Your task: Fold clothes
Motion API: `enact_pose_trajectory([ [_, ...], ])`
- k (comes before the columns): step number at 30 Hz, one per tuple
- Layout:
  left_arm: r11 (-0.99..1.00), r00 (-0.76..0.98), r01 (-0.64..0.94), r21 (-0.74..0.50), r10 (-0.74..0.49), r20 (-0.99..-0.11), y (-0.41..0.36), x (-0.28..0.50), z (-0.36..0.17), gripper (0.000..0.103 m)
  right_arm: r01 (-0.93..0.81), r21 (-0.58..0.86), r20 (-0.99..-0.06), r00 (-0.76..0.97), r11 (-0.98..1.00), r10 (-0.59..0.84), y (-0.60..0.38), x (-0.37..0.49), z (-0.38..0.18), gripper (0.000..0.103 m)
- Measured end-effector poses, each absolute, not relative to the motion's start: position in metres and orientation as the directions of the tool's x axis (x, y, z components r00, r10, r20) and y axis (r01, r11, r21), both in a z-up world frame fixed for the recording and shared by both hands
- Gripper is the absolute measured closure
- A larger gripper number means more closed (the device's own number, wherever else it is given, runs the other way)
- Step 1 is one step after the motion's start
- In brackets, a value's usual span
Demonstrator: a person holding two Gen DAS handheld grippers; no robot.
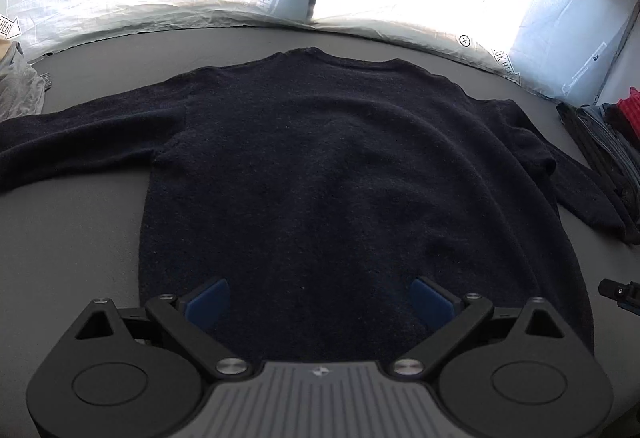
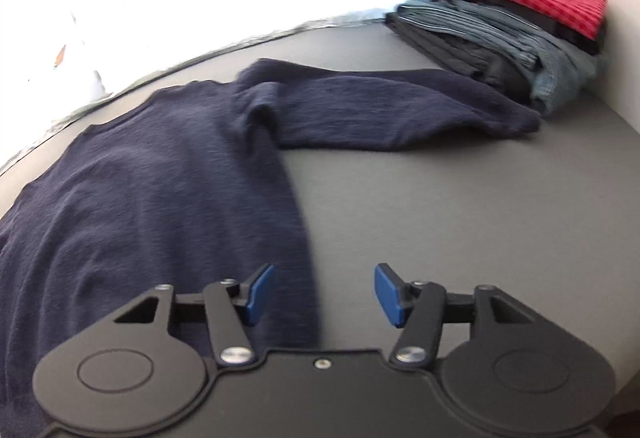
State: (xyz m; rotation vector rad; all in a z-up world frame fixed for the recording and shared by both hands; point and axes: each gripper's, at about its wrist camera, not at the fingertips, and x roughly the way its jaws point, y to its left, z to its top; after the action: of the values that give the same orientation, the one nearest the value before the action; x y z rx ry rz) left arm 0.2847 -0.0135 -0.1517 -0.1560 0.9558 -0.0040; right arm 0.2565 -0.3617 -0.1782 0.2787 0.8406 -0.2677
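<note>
A navy sweater (image 1: pixel 320 174) is lying flat on the grey table (image 1: pixel 80 238), sleeves spreading toward nine and three o'clock; the left gripper (image 1: pixel 320 302) is hovering over its hem at six o'clock, jaws wide and empty; the right gripper (image 2: pixel 324 294) is standing partly open, gripping nothing; folded clothes (image 2: pixel 504 26) are sitting at two o'clock.

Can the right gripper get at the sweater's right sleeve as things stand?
Probably yes. The right gripper stands open and empty above the sweater's side edge. The right sleeve lies flat on bare grey table ahead, nothing across it. The folded stack sits just beyond the cuff.
</note>
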Motion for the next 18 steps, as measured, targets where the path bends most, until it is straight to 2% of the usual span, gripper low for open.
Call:
enact_pose_trajectory([
  [6, 0.972, 0.55, -0.158, -0.172, -0.058, -0.833, -0.061, 0.293, -0.167, 0.005, 0.4, 0.149, -0.772, 0.619, 0.905, -0.146, -0.439, 0.248, -0.192, 0.054],
  [12, 0.986, 0.521, -0.125, -0.114, -0.033, -0.853, -0.109, 0.325, -0.171, 0.005, 0.443, 0.146, -0.768, 0.615, 0.885, -0.181, -0.494, 0.272, -0.197, 0.054],
  [18, 0.999, 0.497, -0.048, -0.021, 0.006, -0.868, -0.139, 0.365, -0.178, 0.005, 0.544, 0.194, -0.731, 0.636, 0.816, -0.25, -0.555, 0.309, -0.197, 0.044],
])
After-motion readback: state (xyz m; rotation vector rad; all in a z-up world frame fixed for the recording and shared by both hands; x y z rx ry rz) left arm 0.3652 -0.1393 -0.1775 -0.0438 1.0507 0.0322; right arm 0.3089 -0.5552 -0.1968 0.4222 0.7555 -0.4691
